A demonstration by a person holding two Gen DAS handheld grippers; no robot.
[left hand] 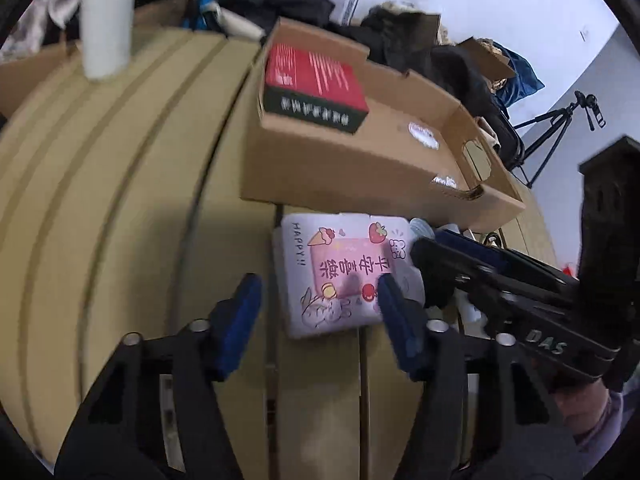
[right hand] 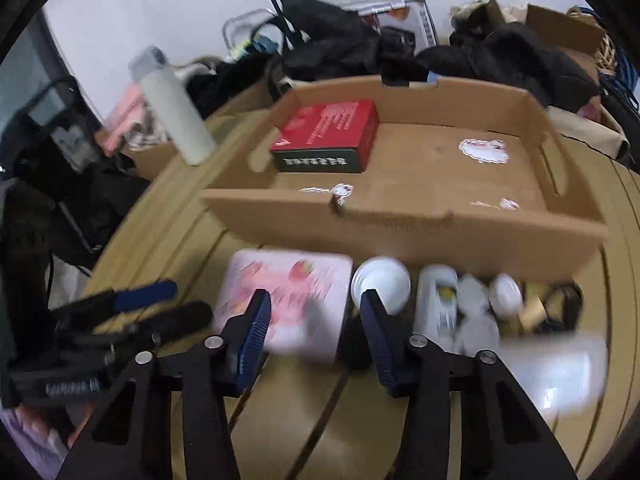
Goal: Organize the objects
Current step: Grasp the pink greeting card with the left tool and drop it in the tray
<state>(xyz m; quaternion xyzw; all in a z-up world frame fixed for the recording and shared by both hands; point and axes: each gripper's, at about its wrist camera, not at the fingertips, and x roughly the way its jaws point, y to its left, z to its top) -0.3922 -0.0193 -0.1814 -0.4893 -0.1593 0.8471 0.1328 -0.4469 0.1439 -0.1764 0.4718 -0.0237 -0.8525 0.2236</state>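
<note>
A pink-and-white printed box lies flat on the slatted wooden table, just in front of a shallow cardboard tray. Inside the tray, at its left end, sits a red box with a dark side. My left gripper hovers open over the near edge of the pink box, nothing pressed between its blue pads. My right gripper is also open, above the box's right part. Each gripper shows in the other's view: the right one and the left one.
Right of the pink box stand a white-capped bottle and several small bottles. A blurred pale packet lies near right. A tall white cylinder stands at far left. Dark clothes pile behind the tray; a tripod stands beyond.
</note>
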